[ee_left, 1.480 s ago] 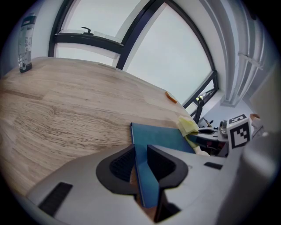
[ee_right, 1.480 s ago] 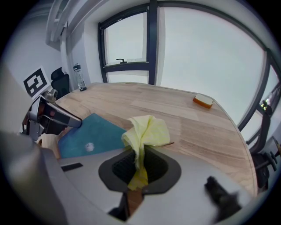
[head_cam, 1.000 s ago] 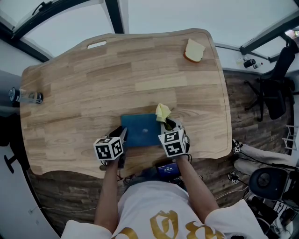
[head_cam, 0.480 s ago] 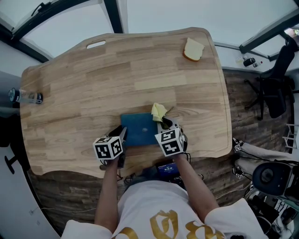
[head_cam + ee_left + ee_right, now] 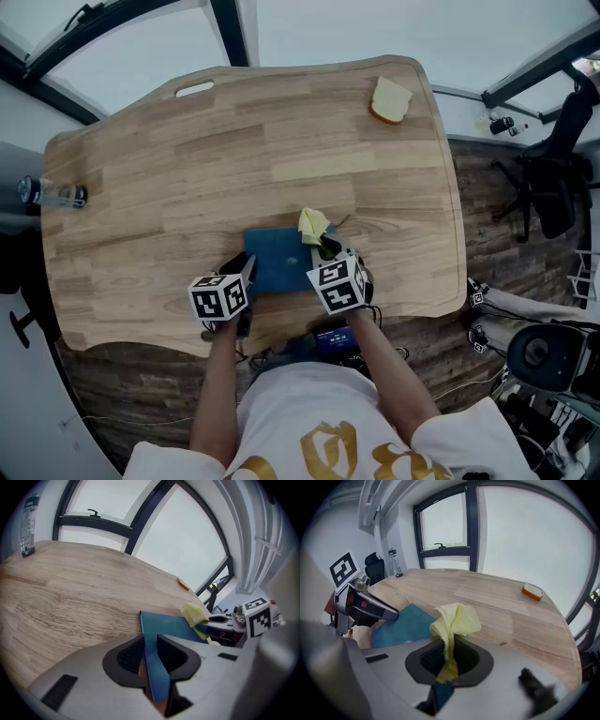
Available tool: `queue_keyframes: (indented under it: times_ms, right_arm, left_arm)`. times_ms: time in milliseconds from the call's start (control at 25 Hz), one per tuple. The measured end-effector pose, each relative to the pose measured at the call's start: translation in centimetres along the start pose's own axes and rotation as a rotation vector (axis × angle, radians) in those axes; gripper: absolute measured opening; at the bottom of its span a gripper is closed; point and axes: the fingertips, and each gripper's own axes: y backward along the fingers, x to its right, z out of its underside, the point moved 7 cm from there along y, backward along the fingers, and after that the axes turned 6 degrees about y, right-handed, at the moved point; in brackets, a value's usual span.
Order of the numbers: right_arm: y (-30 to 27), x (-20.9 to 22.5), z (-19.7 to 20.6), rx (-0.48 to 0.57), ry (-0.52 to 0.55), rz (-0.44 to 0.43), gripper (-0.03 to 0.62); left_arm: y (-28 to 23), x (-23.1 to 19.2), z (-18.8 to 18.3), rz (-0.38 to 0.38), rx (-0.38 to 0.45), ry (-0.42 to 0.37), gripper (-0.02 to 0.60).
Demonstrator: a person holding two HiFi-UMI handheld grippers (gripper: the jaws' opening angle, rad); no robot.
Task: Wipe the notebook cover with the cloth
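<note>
1. Bottle [image 5: 52,193] stands at the table's [image 5: 187,159] far left edge, well apart from everything else.
2. Left forearm [image 5: 217,384] runs almost straight out from the body, wrist pitched down toward the tabletop.
3. Left gripper [image 5: 151,656] is clamped on the near left edge of the notebook [image 5: 279,261]. The blue cover's edge sits pinched between both pads, tilted up slightly at that side.
4. The notebook lies on the table close to the near edge, right in front of the person and between the two grippers.
5. Cloth [image 5: 457,620] is yellow, bunched and pinched in the jaws. Its loose top flops above them and a short tail hangs below, over the blue cover.
6. From above, the cloth sits over the notebook's far right corner. I can't tell whether it actually presses on the cover.
7. Right gripper [image 5: 449,656] is closed tight on the cloth and angled down like the left one.
8. Right forearm [image 5: 389,370] comes in from the right and slants inward toward the notebook.
9. Pale slab [image 5: 389,100], bread or sponge, lies at the table's far right corner.
10. Dark chair [image 5: 553,178] stands on the floor beyond the table's right edge.
</note>
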Motion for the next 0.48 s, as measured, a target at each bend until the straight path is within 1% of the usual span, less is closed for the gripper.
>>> queue_keyframes:
  times_ms: [480]
  right_arm:
    - [-0.42,-0.56,-0.49,-0.001,0.023,-0.022,0.040]
  left_arm:
    - [-0.04,0.00,-0.03,-0.002,0.003,-0.001,0.094]
